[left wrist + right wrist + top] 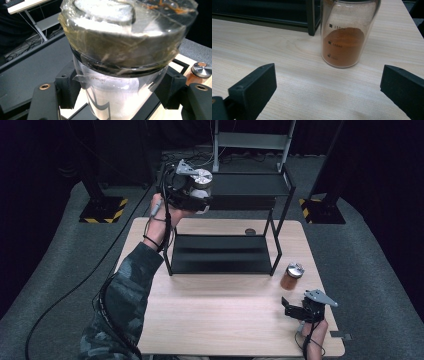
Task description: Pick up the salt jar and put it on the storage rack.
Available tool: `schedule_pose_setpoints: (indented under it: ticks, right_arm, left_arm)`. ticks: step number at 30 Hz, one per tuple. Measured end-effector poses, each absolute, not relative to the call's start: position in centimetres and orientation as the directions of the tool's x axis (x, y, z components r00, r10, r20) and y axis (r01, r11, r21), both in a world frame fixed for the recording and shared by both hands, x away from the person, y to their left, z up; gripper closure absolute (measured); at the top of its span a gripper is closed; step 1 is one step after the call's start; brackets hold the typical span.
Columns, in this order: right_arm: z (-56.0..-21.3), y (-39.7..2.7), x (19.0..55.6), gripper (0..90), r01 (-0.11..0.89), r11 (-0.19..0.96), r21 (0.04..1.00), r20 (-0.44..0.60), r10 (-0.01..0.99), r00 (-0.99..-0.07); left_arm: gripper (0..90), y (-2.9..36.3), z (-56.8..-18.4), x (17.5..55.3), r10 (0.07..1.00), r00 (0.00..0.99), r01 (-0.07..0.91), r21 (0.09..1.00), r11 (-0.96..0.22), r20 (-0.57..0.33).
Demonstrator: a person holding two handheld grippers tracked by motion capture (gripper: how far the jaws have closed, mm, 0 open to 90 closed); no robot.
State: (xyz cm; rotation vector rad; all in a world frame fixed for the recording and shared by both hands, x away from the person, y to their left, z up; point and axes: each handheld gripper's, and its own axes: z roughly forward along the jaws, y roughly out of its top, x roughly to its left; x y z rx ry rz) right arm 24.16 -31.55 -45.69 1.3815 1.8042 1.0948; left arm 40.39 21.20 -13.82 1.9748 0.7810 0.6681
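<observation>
My left gripper [192, 195] is raised at the left end of the black shelf's upper tier [250, 185]. It is shut on a clear jar of white powder [201, 184] with a taped lid. In the left gripper view the jar [120, 50] stands upright between the black pads [68, 85]. My right gripper [296, 309] rests low near the table's front right corner, jaws wide open and empty. A glass jar of orange powder [291, 276] with a silver lid stands on the table just beyond it. It sits upright ahead of the open right gripper [327, 82] as the orange jar [343, 45].
The two-tier black shelf [276, 245] stands on the far half of the wooden table [215, 320], its lower tier [220, 255] bare. A small dark disc [250, 231] lies behind it. Stands with striped bases [102, 210] flank the table. A cable [65, 295] trails left.
</observation>
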Motion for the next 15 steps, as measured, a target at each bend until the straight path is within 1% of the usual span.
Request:
schedule_pose_setpoints:
  ticks: [15]
  right_arm:
    - [-45.7, -31.6, 24.2, 0.0, 0.459, 0.113, 0.881, 0.018, 0.963, -0.27]
  left_arm:
    - [30.5, 20.8, -12.4, 41.2, 0.748, 0.647, 0.262, 0.878, -0.401, 0.148]
